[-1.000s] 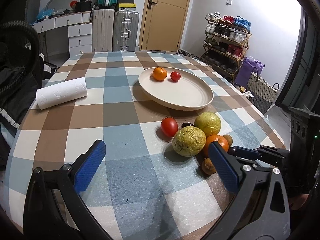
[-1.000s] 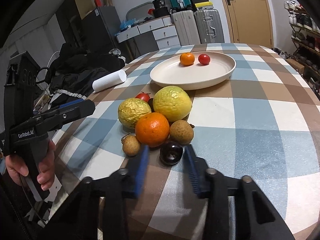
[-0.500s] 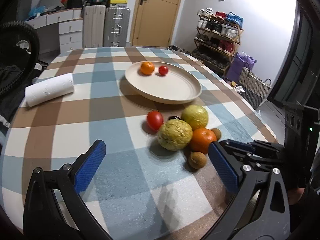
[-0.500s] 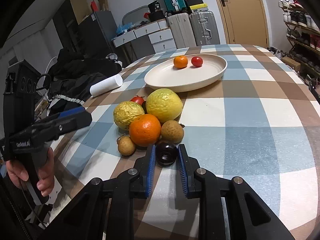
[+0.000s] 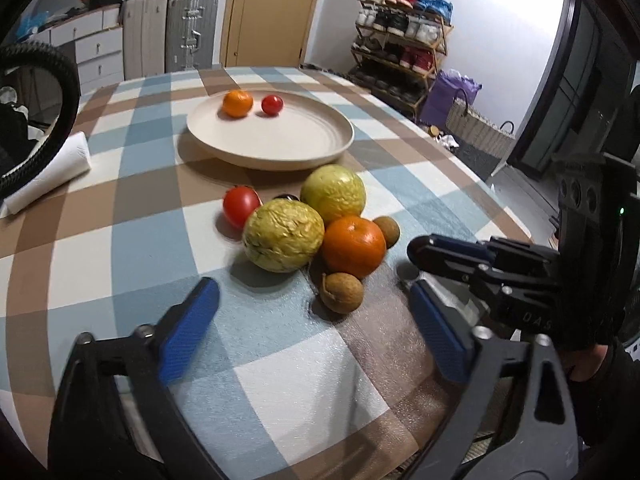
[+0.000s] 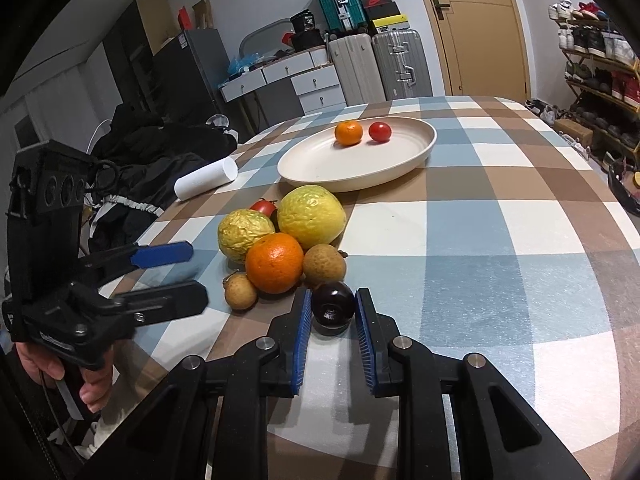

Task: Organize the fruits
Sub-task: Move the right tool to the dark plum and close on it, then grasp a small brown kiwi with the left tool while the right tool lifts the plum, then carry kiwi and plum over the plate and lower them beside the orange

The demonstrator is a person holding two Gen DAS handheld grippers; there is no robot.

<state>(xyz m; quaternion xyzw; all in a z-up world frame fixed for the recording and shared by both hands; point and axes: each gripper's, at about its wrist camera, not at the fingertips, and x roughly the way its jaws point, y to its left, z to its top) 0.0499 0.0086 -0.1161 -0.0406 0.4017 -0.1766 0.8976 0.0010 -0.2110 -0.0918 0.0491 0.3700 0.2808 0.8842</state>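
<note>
A pile of fruit lies on the checked tablecloth: an orange, two wrinkled yellow-green fruits, a red tomato and two small brown fruits. My right gripper is shut on a dark round fruit at the pile's near edge; whether the fruit is off the cloth I cannot tell. The cream plate behind holds a small orange and a cherry tomato. My left gripper stands open just short of a brown fruit.
A white paper roll lies left of the plate near the table edge. Dark clothing is heaped beyond that edge. Suitcases, drawers and a shoe rack line the walls. A person's hand holds the left gripper's handle.
My right gripper shut on the dark fruit and keeps hold of it. My left gripper has moved in toward the fruit pile, still open.
</note>
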